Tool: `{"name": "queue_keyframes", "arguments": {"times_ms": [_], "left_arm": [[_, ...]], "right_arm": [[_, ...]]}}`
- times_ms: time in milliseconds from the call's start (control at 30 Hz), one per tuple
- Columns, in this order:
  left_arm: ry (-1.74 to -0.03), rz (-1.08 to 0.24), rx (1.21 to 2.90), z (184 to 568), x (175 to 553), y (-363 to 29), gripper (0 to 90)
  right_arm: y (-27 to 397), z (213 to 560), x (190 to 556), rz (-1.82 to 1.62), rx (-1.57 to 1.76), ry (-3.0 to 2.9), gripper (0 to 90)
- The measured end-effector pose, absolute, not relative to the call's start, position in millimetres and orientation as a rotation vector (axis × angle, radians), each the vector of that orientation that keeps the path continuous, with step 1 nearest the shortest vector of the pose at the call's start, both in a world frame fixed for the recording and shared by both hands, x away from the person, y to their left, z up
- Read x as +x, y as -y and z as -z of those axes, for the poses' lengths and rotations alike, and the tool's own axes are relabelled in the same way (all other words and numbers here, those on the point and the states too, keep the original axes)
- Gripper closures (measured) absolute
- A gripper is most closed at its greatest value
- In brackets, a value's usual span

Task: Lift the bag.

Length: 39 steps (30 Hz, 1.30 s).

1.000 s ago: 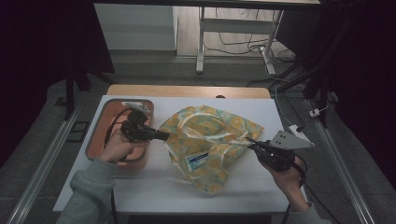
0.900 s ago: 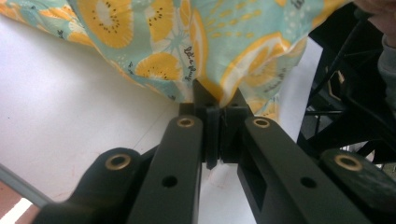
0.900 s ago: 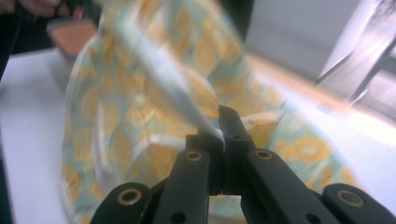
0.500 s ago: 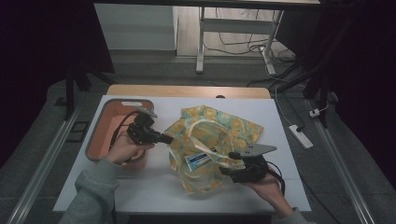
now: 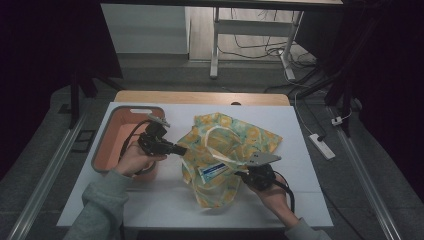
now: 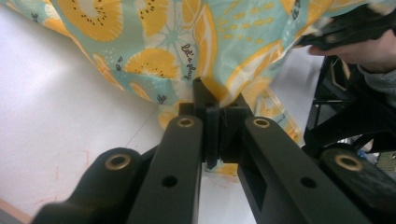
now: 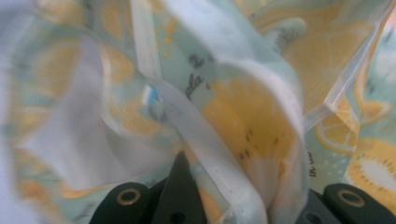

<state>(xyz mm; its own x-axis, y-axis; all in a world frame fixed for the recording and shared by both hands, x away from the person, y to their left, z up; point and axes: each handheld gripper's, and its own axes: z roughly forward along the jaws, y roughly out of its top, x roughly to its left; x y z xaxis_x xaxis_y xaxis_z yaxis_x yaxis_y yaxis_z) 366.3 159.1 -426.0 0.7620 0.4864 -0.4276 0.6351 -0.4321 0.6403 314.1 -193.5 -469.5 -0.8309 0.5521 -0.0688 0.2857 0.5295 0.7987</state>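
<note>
- the fruit-print bag (image 5: 227, 155) lies crumpled mid-table on the white table (image 5: 300, 130), much where it lay half a second ago, beside the orange tray (image 5: 116, 131).
- left gripper (image 5: 181, 149) stays at the bag's left edge, jaws closed tight on a fold of it.
- right gripper (image 5: 240, 174) stays at the bag's lower right; fabric covers its jaws, so their gap can't be judged.
</note>
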Motion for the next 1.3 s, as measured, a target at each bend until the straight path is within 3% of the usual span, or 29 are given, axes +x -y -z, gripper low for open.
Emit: {"name": "queue_keyframes", "arguments": {"times_ms": [433,933,1067,1300], "left_arm": [[-0.772,0.162,2.013,398,350,-170,88.2],[-0.598,-0.004,1.802,306,316,-196,88.4],[-0.593,-0.059,1.825,292,315,-191,88.4],[-0.707,0.001,1.878,329,353,-168,88.1]], "right_arm": [[220,388,308,-1.454,0.623,-2.251,89.4],[231,288,317,-1.626,0.56,-2.027,89.4],[231,283,330,-1.593,0.595,-1.995,89.4],[237,322,372,-1.461,0.805,-2.087,89.2]]}}
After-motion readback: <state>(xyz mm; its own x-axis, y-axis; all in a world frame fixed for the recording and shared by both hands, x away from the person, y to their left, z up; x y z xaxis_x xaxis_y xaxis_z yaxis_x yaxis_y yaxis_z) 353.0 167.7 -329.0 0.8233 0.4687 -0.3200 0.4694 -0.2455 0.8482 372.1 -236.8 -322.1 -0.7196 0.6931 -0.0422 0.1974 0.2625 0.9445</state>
